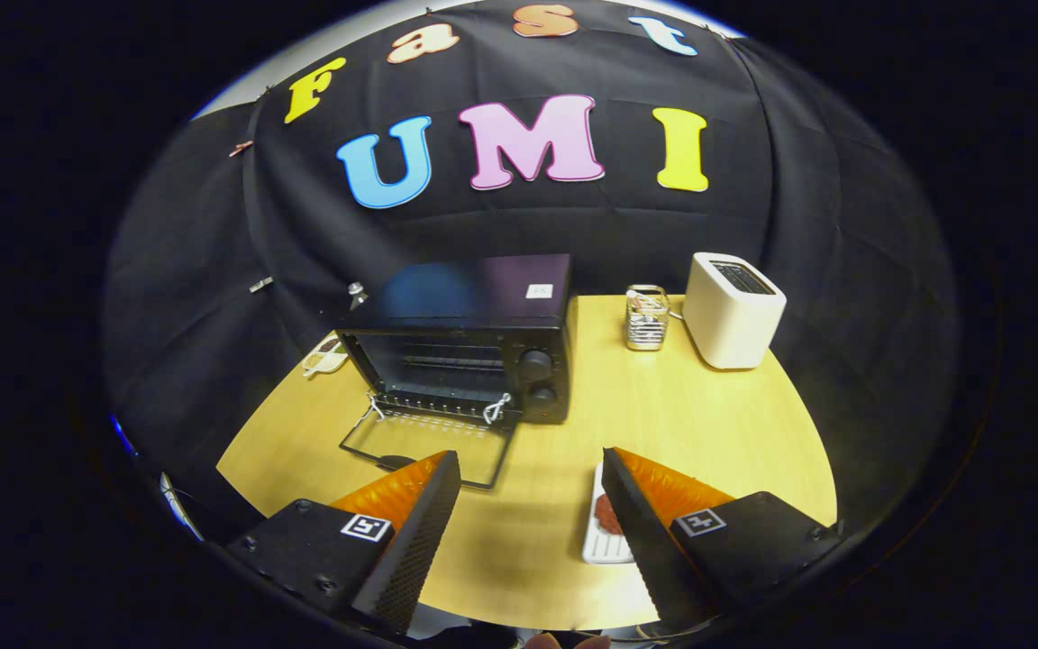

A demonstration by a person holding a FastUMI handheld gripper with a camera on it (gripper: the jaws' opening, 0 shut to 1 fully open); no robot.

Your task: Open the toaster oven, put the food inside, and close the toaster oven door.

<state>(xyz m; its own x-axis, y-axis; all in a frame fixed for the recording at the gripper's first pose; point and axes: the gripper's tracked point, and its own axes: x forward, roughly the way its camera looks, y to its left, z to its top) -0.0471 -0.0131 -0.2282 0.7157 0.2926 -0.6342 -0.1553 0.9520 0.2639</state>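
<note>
The gripper (530, 505) hung wide open, holding nothing — the black toaster oven's glass door (429, 442) lay flat on the table, so the white plate of food (605, 527) might bump it.

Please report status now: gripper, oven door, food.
Gripper jaws open, empty. Toaster oven door down, open. Food on white tray beside one finger. Path clear.

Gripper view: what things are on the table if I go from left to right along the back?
Small plate → toaster oven, door already down → glass jar → white toaster. The hand-held gripper is open, fingers apart over bare table.
</note>
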